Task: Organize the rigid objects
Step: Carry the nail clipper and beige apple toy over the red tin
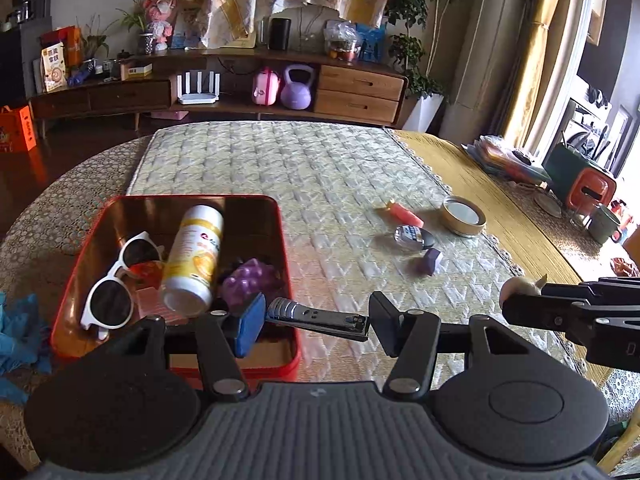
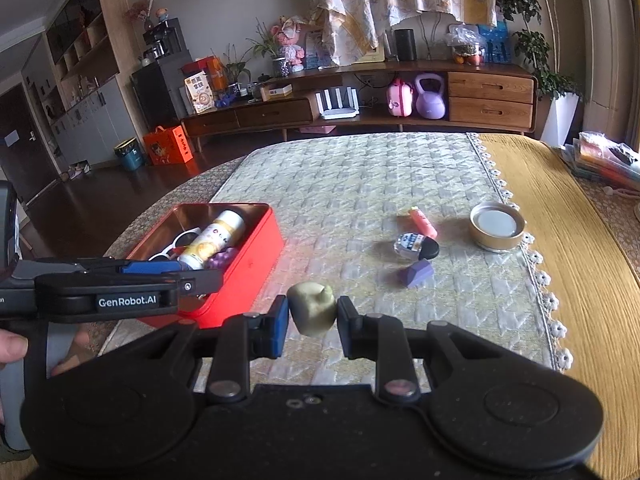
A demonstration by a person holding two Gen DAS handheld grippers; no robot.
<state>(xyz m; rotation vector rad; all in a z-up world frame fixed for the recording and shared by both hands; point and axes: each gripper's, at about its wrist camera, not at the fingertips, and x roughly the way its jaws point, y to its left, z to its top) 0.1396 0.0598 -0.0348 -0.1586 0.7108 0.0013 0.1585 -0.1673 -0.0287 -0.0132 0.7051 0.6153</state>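
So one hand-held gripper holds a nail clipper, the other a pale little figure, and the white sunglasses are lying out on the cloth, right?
Nearly. The sunglasses lie inside the red tin, not on the cloth, as the left wrist view shows. The nail clipper and pale figure are held as you say.

A home living room: a low wooden media sideboard (image 2: 360, 108) with drawers, potted plants (image 2: 532, 52), curtains (image 1: 536, 80), a kettlebell (image 2: 430, 98).

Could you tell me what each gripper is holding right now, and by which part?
The left gripper holds a metal nail clipper lengthwise, one pad on each end. The right gripper clamps a small pale green figure by its two sides.
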